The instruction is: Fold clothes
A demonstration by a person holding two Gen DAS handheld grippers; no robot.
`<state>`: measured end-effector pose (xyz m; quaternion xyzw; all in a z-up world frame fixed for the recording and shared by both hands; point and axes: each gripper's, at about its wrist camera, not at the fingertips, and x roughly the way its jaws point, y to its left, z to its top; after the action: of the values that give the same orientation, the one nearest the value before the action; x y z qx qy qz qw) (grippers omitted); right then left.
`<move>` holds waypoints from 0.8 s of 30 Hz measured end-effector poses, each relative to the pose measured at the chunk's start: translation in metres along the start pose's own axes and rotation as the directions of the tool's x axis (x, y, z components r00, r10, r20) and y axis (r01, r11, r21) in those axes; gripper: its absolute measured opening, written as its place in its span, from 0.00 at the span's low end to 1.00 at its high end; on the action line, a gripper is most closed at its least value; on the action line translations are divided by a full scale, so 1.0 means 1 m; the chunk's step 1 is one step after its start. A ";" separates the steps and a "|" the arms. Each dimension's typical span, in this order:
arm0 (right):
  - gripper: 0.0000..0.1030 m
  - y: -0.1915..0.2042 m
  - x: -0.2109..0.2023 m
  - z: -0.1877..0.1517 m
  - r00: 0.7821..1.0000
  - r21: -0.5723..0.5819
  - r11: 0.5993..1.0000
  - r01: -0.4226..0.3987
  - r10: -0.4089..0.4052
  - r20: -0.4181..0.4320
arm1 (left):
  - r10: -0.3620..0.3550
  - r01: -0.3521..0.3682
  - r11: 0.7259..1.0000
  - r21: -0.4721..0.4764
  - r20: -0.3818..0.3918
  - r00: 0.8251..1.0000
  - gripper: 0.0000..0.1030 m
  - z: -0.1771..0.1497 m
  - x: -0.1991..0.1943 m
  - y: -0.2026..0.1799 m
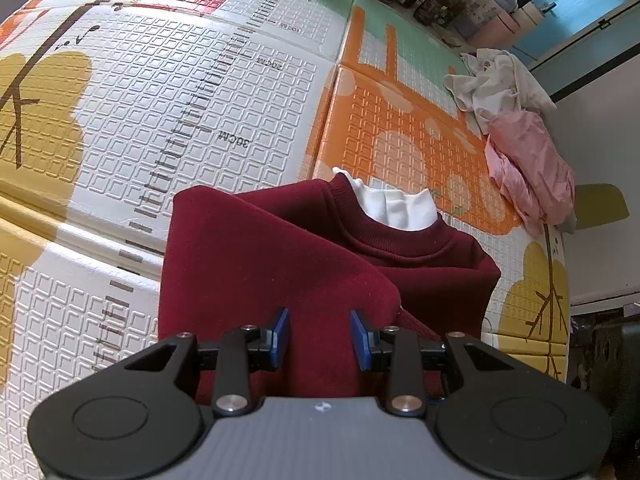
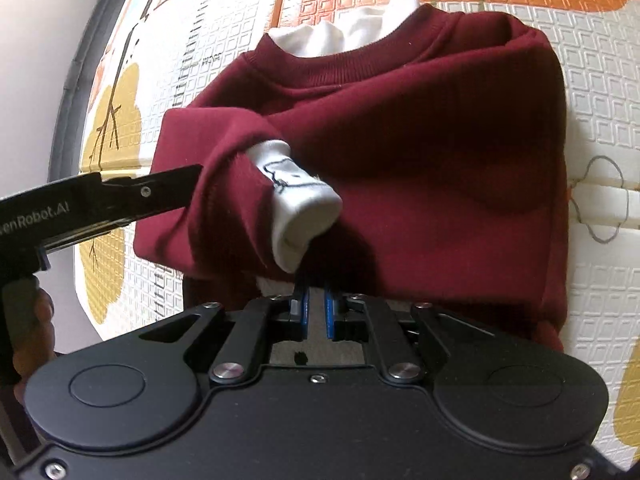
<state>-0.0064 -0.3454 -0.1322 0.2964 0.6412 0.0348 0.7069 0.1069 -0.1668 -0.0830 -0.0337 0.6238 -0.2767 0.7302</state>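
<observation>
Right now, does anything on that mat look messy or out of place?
Yes. Beyond the maroon sweater being folded, a white garment and a pink garment lie crumpled in a heap at the play mat's far edge. On the sweater, one white cuff pokes out across its front.

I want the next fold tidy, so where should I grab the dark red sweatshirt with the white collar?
Probably the near hem of the dark red sweatshirt, coming from the bottom edge, opposite the white collar. It lies flat, sleeve with white cuff across the front.
</observation>
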 end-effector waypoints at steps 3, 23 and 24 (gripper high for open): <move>0.08 -0.003 -0.016 -0.002 0.998 -0.009 1.000 0.028 -0.027 0.052 | 0.000 0.000 1.000 0.014 0.008 1.000 0.36 -0.002 -0.007 -0.002; 0.31 -0.008 -0.039 0.011 0.964 0.099 0.976 -0.194 0.171 0.205 | 0.070 -0.075 0.990 0.116 0.040 0.997 0.48 -0.013 -0.029 -0.004; 0.31 -0.009 -0.036 0.012 0.962 0.110 0.972 -0.207 0.182 0.204 | 0.074 -0.078 0.990 0.114 0.038 0.997 0.48 -0.013 -0.028 -0.002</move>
<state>-0.0049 -0.3726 -0.1049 0.4055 0.5385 0.0337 0.7378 0.0924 -0.1520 -0.0599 0.0278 0.5950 -0.2839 0.7514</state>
